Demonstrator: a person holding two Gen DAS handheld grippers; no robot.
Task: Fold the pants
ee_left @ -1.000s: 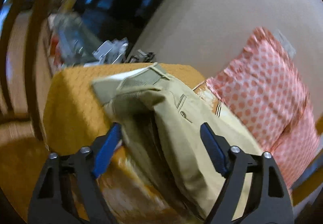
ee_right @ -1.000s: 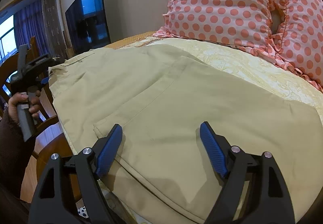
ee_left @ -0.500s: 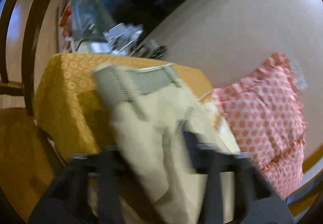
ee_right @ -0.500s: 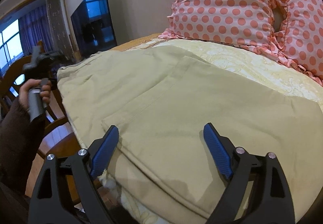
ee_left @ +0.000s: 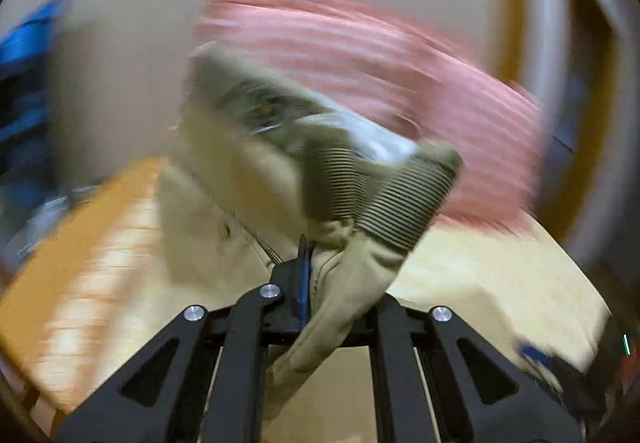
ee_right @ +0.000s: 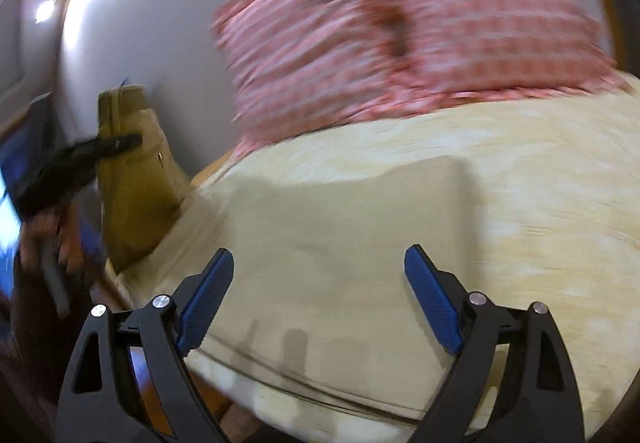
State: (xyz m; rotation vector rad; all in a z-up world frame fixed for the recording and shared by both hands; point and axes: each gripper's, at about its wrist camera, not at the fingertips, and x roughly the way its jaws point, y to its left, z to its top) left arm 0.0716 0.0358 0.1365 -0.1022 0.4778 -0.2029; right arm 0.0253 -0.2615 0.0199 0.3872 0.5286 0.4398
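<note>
The khaki pants [ee_right: 340, 243] lie on the cream bedspread, legs spread flat in the right wrist view. My left gripper [ee_left: 308, 263] is shut on the waistband end of the pants [ee_left: 384, 203] and holds it lifted in the air, the ribbed elastic showing. In the right wrist view the left gripper [ee_right: 116, 143] appears at far left with the raised waist part [ee_right: 132, 179] hanging from it. My right gripper [ee_right: 316, 295] is open and empty just above the flat leg cloth. Both views are blurred by motion.
Two pink polka-dot pillows [ee_right: 400, 23] stand against the wall at the head of the bed [ee_right: 540, 183]. An orange-gold cover [ee_left: 60, 263] lies at the bed's left side. A dark TV screen [ee_left: 24, 63] is at far left.
My left gripper closed on the waistband and swung it up off the bed toward the pillows. My right gripper stayed open and shifted along the leg cloth.
</note>
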